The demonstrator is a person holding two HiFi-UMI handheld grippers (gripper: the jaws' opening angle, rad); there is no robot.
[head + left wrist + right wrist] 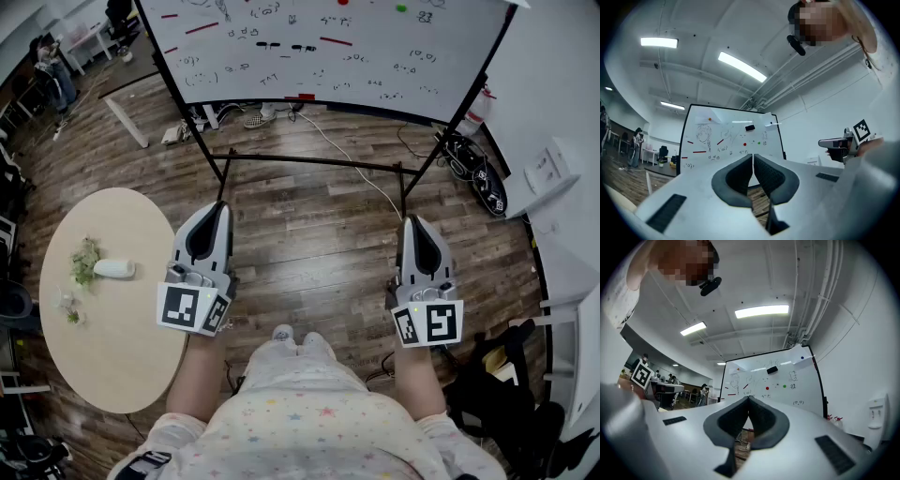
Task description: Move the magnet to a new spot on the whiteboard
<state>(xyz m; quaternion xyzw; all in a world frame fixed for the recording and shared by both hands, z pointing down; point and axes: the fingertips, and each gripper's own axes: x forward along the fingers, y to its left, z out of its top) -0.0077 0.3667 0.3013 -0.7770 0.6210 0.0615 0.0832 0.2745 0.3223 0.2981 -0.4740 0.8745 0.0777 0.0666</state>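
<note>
The whiteboard stands on a black frame ahead of me, covered with doodles and red strokes. It carries small round magnets: a red one, a green one, an orange one and a blue one, plus a black eraser. The red magnet and green magnet also show in the right gripper view. My left gripper and right gripper are both shut with nothing in them. Both are held side by side at waist height, well short of the board, left and right.
A round beige table with a white vase and flowers stands close on my left. The board's black floor bar and a white cable lie between me and the board. Bags sit at the right; people stand far left.
</note>
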